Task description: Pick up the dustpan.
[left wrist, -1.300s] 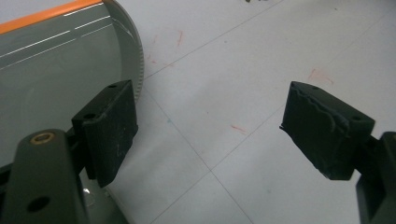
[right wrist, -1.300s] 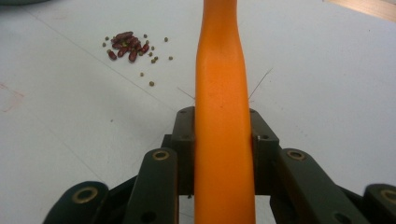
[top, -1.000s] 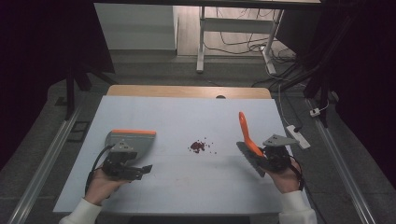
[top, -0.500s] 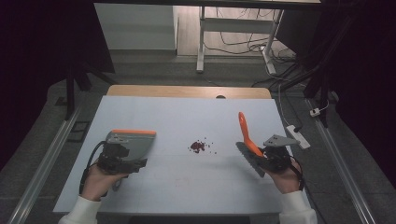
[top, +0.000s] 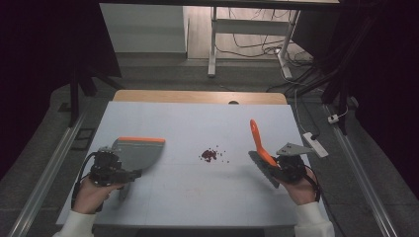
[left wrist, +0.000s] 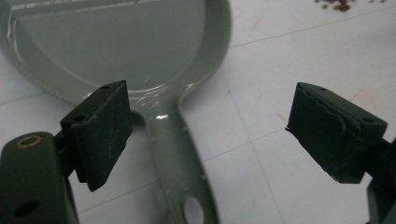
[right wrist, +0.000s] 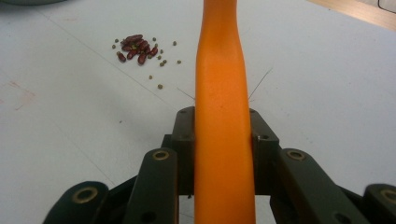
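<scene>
A grey dustpan (top: 138, 152) with an orange front lip lies flat at the table's left. My left gripper (top: 129, 174) hovers at its near end. In the left gripper view the pan (left wrist: 116, 46) and its handle (left wrist: 182, 154) lie under the left gripper (left wrist: 205, 107). Its jaws have just been opening and stand wide, with neither pad touching the handle. At the right, my right gripper (top: 276, 165) is shut on a brush (top: 257, 140), its orange handle (right wrist: 222, 70) clamped in the right gripper (right wrist: 223, 126). A small pile of red beans (top: 209, 154) (right wrist: 136, 47) lies mid-table.
The white tabletop (top: 197, 123) ends in a wooden strip (top: 197, 96) at the far edge. A white power strip (top: 314, 144) lies at the table's right edge. Desk legs and cables stand on the floor beyond the table.
My left hand has slid leftward along the table, bringing its gripper over the dustpan's handle. The dustpan, the beans and the right gripper with the brush have stayed put.
</scene>
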`<state>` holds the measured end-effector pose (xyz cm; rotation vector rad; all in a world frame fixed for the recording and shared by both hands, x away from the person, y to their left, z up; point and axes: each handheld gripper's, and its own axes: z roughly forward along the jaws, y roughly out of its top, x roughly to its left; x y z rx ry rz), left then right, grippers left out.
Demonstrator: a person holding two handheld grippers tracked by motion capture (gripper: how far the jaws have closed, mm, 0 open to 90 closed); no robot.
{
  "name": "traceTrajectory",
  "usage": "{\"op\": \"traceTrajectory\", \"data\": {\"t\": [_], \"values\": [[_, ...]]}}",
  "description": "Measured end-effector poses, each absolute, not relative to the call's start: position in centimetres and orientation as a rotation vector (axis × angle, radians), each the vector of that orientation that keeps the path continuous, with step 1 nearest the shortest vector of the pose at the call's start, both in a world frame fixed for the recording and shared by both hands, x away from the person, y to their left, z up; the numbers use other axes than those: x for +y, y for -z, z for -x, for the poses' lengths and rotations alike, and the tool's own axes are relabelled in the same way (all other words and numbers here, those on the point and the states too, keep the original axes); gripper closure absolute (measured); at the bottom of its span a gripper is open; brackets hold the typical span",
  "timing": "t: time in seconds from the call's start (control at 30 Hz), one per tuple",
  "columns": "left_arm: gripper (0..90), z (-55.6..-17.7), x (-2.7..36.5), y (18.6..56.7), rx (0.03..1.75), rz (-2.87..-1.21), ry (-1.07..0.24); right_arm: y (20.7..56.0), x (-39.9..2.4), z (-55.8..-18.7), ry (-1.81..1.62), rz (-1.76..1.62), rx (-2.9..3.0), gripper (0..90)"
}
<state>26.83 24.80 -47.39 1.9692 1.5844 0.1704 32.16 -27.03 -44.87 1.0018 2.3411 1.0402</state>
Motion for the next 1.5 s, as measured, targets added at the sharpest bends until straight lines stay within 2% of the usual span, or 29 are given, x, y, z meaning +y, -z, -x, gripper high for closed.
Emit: {"op": "traceTrajectory", "data": {"t": [0.27,0.63,1.03,1.33,1.5], "values": [[13.3,-27.0,25.2,49.3,1.649,-1.972,-0.113,45.2,-26.9,-32.3,-1.028,-1.000,2.353,70.0],[17.2,-27.5,25.2,50.6,1.695,-1.987,-0.085,45.4,-26.7,-32.4,-1.018,-0.992,2.364,70.0],[31.4,-28.3,24.8,51.9,1.739,-1.935,-0.059,45.6,-26.6,-32.4,-1.008,-0.990,2.369,70.0],[48.5,-28.4,25.2,52.1,1.747,-1.885,-0.052,45.6,-26.6,-32.5,-1.003,-0.989,2.370,70.0],[54.7,-28.5,25.5,52.2,1.748,-1.856,-0.039,45.7,-26.6,-32.5,-1.000,-0.990,2.371,69.9]]}}
